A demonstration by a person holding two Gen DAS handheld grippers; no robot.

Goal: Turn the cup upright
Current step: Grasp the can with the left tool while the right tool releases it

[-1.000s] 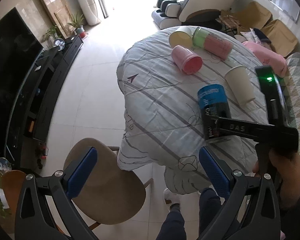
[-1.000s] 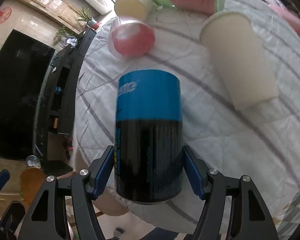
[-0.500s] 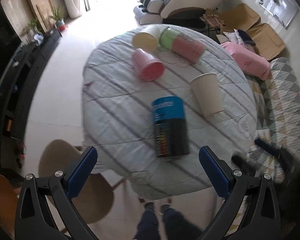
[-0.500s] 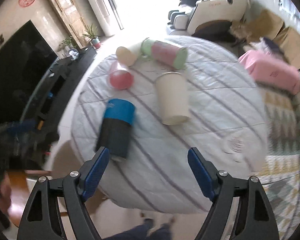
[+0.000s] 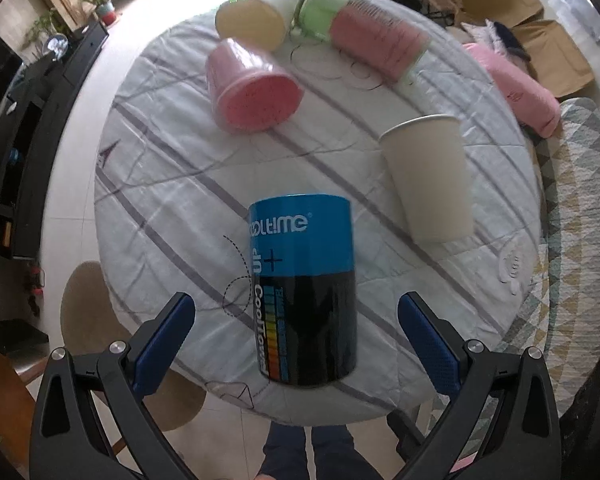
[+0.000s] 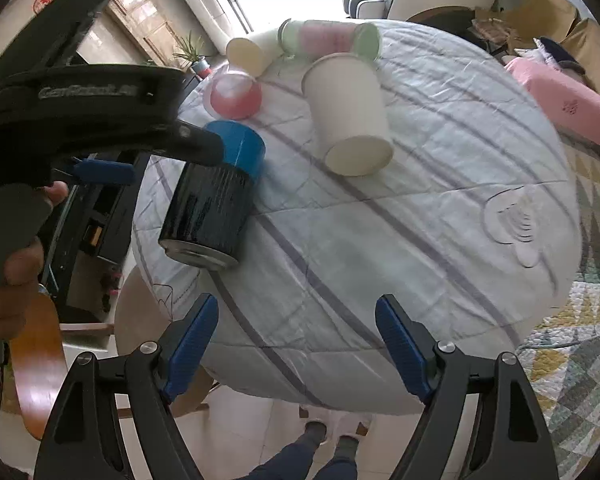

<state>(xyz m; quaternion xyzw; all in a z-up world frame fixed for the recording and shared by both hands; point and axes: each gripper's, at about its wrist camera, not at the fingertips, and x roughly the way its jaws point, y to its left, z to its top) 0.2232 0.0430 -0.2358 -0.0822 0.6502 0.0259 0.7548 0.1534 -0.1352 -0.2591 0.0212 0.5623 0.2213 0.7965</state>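
Observation:
A blue and black cup point(image 5: 306, 292) lies on its side on the round quilted table point(image 5: 172, 208), near the front edge. My left gripper point(image 5: 296, 340) is open, its blue pads on either side of the cup without touching it. In the right wrist view the same cup point(image 6: 214, 196) lies at the left, with the left gripper's body point(image 6: 80, 120) over it. My right gripper point(image 6: 296, 344) is open and empty, held back over the table's front edge.
A cream paper cup point(image 5: 428, 184), a pink cup point(image 5: 252, 88), a yellow-cream cup point(image 5: 248, 22) and a green and pink cup point(image 5: 360, 36) lie on their sides farther back. A wooden chair point(image 5: 84, 312) stands at the left. My legs point(image 5: 320, 456) are below the table edge.
The right gripper let go of the blue and black cup and pulled back. The left gripper moved in over the table and now straddles the cup.

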